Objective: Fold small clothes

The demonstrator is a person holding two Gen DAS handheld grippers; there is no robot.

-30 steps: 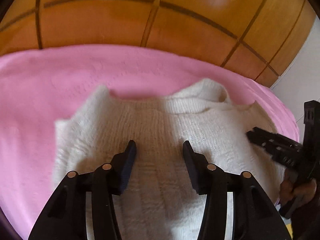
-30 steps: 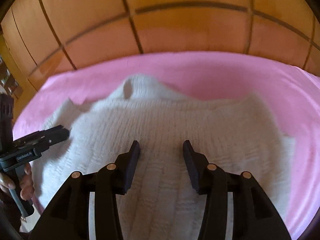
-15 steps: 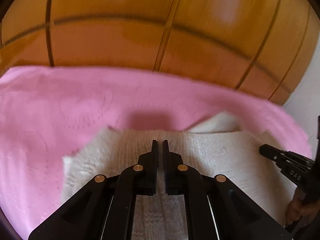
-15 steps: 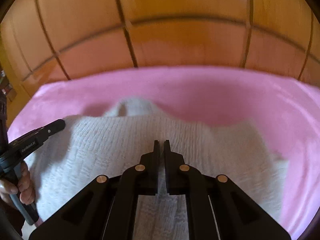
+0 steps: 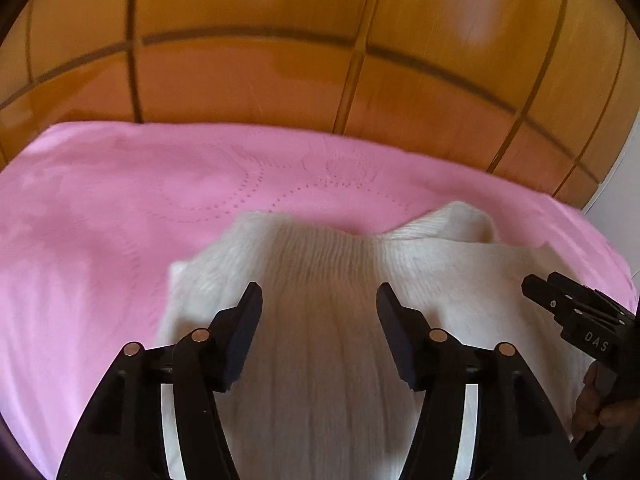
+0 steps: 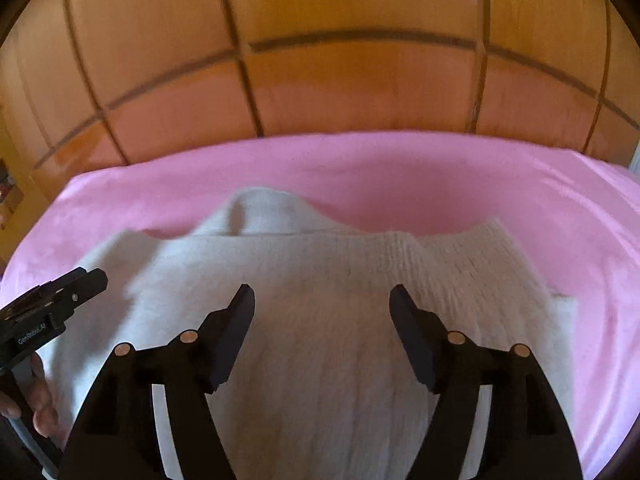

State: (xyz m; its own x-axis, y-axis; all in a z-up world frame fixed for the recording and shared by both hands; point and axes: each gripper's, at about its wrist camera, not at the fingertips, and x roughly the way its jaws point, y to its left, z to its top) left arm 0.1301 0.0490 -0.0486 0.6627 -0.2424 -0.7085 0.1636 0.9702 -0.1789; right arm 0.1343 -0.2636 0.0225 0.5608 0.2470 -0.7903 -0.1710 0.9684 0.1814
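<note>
A cream knitted sweater (image 5: 320,320) is lying folded on a pink bedspread (image 5: 120,208), its ribbed band bunching up into a low ridge just beyond the left hand-held gripper (image 5: 319,300). That gripper is pointing steeply down at the knit, and its jaws have just been opening; they are now standing well apart, with the wool passing beneath and between them but neither pad pressing on it. A rounded fold of the garment (the collar or a sleeve end, too soft to tell) is poking up ahead and to the right of this gripper.

In the right wrist view the same sweater (image 6: 320,300) is spreading under and ahead of the right hand-held gripper (image 6: 322,300), whose jaws have likewise just been opening and are now gaping wide over the fabric, gripping nothing. The ribbed edge is running across just beyond its fingertips, and a thicker ribbed portion is lying ahead to its right. The left gripper (image 6: 52,300) is showing at this view's left edge, with a hand (image 6: 40,408) wrapping its handle.

The bedspread (image 6: 480,184) is extending past the garment on all far sides. Behind it, wooden panelling (image 5: 280,60) with dark grooves is filling the background.
</note>
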